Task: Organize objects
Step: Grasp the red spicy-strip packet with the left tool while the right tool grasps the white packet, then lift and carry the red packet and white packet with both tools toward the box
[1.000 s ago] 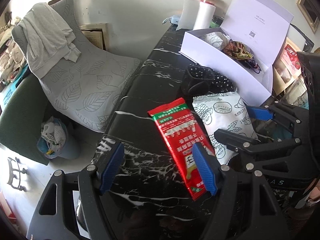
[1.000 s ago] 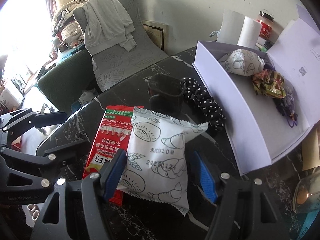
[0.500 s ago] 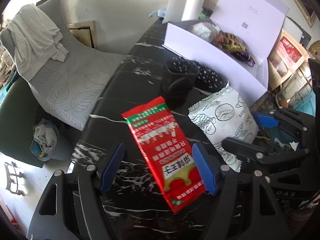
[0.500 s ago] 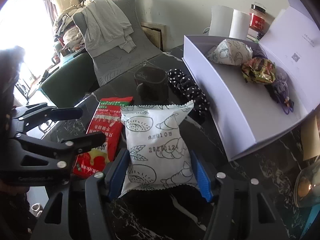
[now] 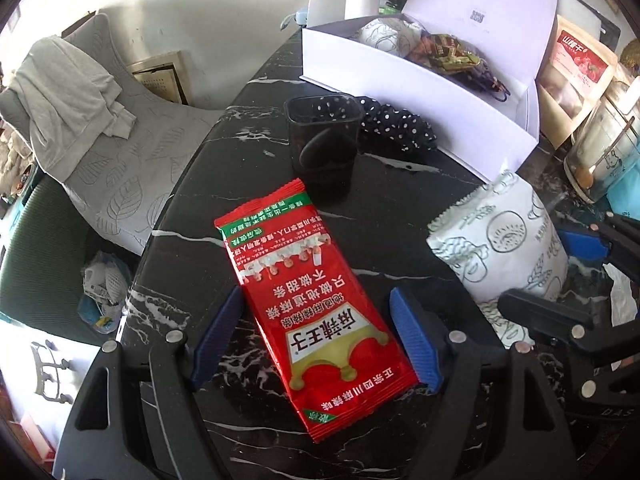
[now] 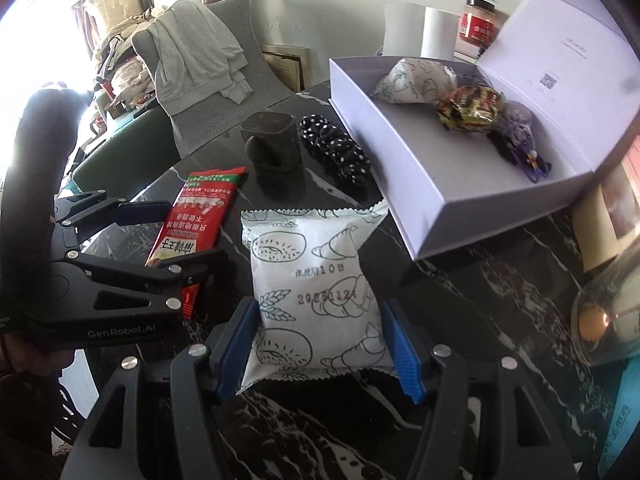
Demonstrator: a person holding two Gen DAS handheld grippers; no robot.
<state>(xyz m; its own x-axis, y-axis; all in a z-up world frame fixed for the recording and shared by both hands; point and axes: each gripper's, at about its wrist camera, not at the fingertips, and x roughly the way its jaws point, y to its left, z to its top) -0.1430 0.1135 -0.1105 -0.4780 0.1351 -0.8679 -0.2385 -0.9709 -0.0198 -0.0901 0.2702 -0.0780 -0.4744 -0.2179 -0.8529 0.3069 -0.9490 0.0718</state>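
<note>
Now, table: black marble with white veins (image 5: 248, 152), glossy, carrying everything below; its left edge drops toward the floor.
Left gripper (image 5: 316, 336): fingers (image 5: 414, 338) apart, one on each side of the red snack packet; the right blue pad looks to be touching the packet's edge, the left pad stands just clear of it.
Red snack packet (image 5: 308, 300): lies flat on the table between the left fingers, its far end pointing past the fingertips toward the cup.
Right gripper (image 6: 320, 344): fingers (image 6: 400, 348) pressed against both sides of the white pastry bag.
White pastry bag (image 6: 316, 292): clamped at its near end between the right fingers; whether its far end rests on the table I cannot tell.
Dark cup (image 5: 322, 136): upright, ahead of the left fingertips, beyond the red packet.
Polka-dot cloth (image 5: 396, 128): just beside the cup, against the box's front wall.
White box (image 6: 384, 160): open, lid tilted back, ahead and to the right of the right fingers; inside are another pastry bag (image 6: 416, 80), a crinkled wrapper (image 6: 468, 106) and a dark tangle of cord.
Paper rolls (image 6: 420, 30): upright behind the box, by the wall.
Room: a grey leaf-patterned cushion (image 5: 132, 168) with a pale garment (image 5: 68, 92) draped over it, off to the left of the fingers; a green chair below it.
</note>
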